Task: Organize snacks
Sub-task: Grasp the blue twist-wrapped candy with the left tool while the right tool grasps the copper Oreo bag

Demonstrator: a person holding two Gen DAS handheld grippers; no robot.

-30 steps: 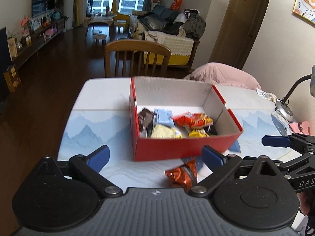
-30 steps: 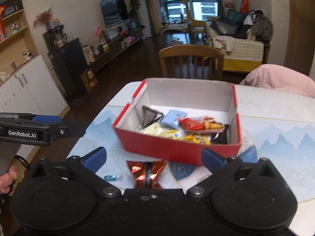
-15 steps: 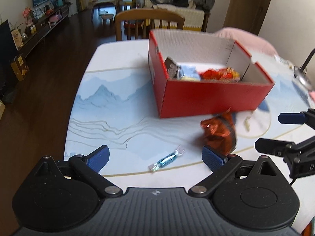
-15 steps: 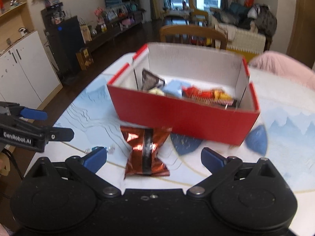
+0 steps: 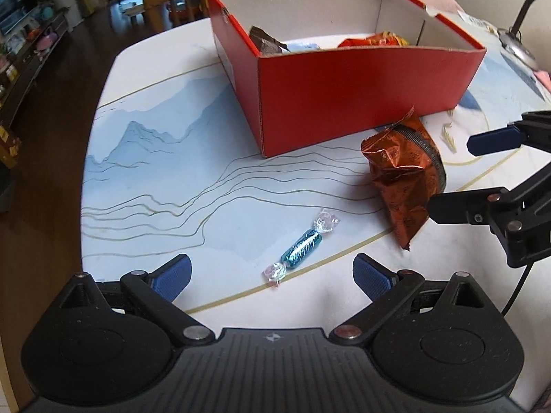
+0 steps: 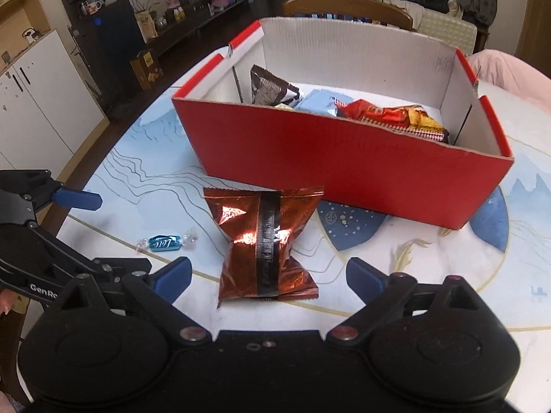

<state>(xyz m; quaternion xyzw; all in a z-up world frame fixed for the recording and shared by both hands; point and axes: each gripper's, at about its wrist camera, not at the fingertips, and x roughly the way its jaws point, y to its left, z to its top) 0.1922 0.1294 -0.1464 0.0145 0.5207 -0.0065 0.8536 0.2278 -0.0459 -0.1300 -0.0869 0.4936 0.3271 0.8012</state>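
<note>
A red cardboard box [image 5: 358, 89] [image 6: 327, 158] with several snack packets inside stands on the table. In front of it lies a shiny copper-red snack bag [image 5: 404, 175] [image 6: 267, 244]. A small teal wrapped candy [image 5: 301, 249] [image 6: 164, 242] lies to its left. My left gripper [image 5: 272, 275] hovers open just above the candy, which sits between its blue fingertips, untouched. My right gripper [image 6: 268, 277] straddles the near end of the bag; its jaws are closing, pads still apart from the bag. Each gripper shows at the edge of the other's view.
The table [image 5: 165, 158] has a pale mountain-pattern top with a rounded edge at the left. A wooden chair [image 6: 347, 8] stands behind the box. A lamp base [image 5: 516, 48] sits at the far right. Dark floor and cabinets lie to the left.
Both grippers have come down toward the table, and the box now looks larger and higher. The candy has come between the left fingertips; the bag lies between the right ones.
</note>
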